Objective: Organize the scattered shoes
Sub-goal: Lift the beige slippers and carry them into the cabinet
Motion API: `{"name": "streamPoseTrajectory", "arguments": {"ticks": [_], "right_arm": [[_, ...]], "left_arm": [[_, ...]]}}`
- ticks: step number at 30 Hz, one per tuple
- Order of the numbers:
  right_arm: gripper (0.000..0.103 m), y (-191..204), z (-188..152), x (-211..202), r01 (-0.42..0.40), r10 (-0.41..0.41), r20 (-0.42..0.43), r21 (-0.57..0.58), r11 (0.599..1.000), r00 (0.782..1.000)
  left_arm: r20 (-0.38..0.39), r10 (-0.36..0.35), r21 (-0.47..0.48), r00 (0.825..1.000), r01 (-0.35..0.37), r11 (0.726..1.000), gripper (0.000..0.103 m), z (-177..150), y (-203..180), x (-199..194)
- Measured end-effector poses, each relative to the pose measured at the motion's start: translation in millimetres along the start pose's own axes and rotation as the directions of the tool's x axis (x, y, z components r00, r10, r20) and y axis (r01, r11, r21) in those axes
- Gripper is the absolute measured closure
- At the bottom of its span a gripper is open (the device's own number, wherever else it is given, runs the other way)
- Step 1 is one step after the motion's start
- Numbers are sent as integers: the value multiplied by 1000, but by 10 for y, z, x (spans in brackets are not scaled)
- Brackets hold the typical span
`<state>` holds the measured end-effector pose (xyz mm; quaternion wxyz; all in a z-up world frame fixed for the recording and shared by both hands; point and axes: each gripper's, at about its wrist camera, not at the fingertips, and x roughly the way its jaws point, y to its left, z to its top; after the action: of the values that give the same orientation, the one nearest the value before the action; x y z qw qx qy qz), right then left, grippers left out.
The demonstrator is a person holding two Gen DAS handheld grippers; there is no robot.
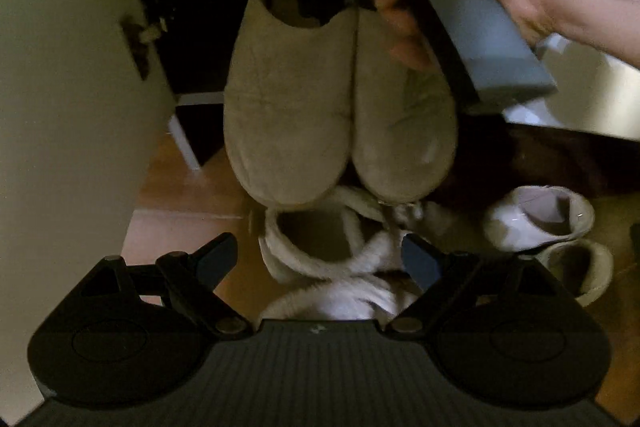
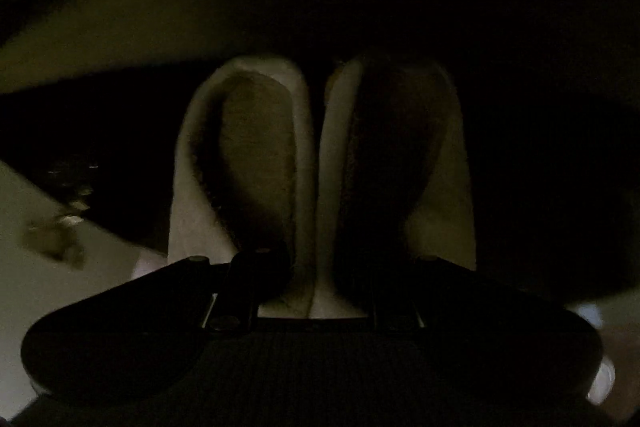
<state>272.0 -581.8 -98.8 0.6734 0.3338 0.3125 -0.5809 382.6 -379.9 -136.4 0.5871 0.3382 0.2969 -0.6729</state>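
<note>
Right gripper [image 2: 316, 291] clenched on inner collars of a pair of beige plush suede-like slippers [image 1: 340, 99], hanging toes-down above the white fuzzy slippers [image 1: 320, 251] on the floor. Left gripper [image 1: 320, 259] released, empty. Soft, light, floppy: best pinched at the collars.

No writing, label, brand mark, number or sign can be read anywhere in either view. The left wrist view is blurred and the right wrist view very dark, so any small print there is past making out.
</note>
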Motion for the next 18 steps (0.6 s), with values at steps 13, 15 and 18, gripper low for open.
{"name": "streamPoseTrajectory", "arguments": {"ticks": [13,15,18], "right_arm": [[22,-151,-325,-117,1,47,279,-168,986,959],[1,-205,-446,-350,22,52,346,-206,978,937],[1,-330,-691,-693,47,65,414,-256,966,908]], "left_arm": [[117,-46,200,992,22,980,12,-152,-220,543],[111,-39,194,993,17,981,12,-150,-224,524],[112,-31,194,993,9,981,13,-172,-208,486]]}}
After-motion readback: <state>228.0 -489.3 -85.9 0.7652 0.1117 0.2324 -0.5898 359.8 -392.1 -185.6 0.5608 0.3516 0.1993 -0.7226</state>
